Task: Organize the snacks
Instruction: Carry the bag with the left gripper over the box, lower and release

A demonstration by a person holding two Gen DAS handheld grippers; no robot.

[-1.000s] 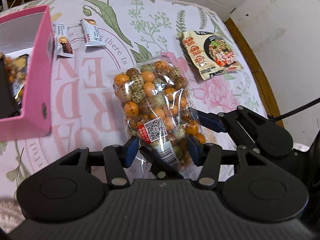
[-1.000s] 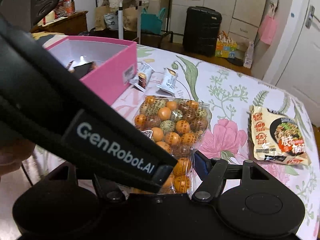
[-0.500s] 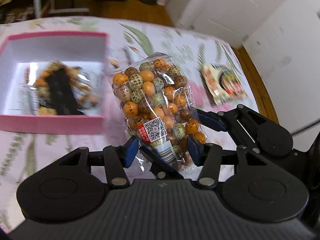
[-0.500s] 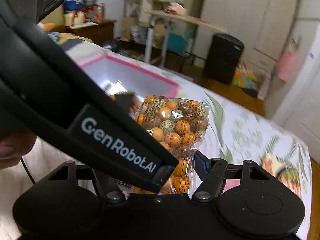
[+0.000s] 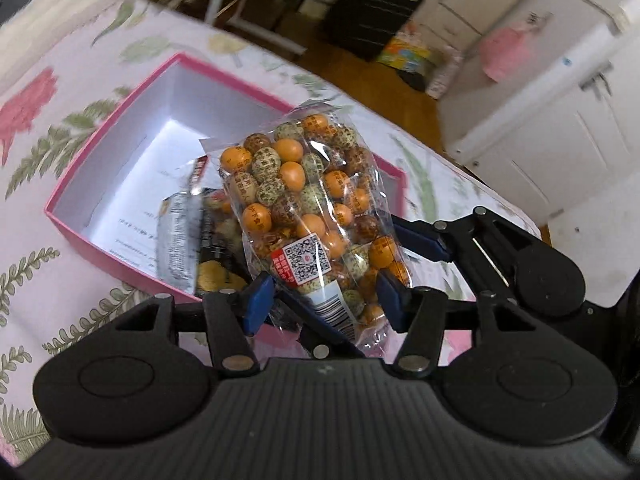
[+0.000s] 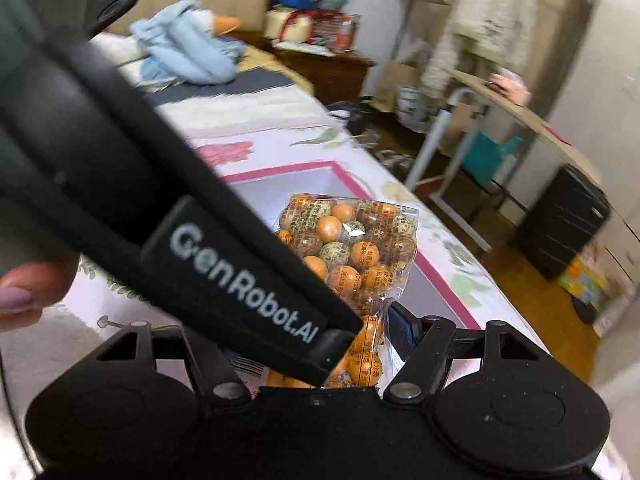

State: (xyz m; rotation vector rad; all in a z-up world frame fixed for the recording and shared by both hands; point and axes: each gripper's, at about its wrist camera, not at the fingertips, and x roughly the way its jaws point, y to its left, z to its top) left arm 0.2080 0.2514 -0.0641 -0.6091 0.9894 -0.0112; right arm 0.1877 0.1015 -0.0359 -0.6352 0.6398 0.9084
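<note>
A clear bag of orange, green and brown candy balls [image 5: 312,208] hangs in the air over the open pink box [image 5: 100,252]. Both grippers have hold of its lower end. My left gripper [image 5: 324,300] has its blue pads on the bag's two sides, and its jaws are opening. My right gripper [image 5: 360,272] comes in from the right, with one finger under the bag and one beside it. In the right wrist view the bag [image 6: 352,248] sits between the jaws, whose left finger is hidden behind the left gripper's body. Dark snack packs [image 5: 212,256] lie in the box.
The box stands on a flowered tablecloth [image 5: 36,216]. A silver packet [image 5: 180,236] lies in it beside white paper. Beyond the table are a black suitcase [image 5: 372,12], white cupboard doors [image 5: 560,120] and a blue cloth [image 6: 184,44]. A thumb [image 6: 24,288] shows at the left.
Both grippers have lifted the bag off the tablecloth and carried it over to the pink box, rolling as they went. The noodle packet and small bars have dropped out of view.
</note>
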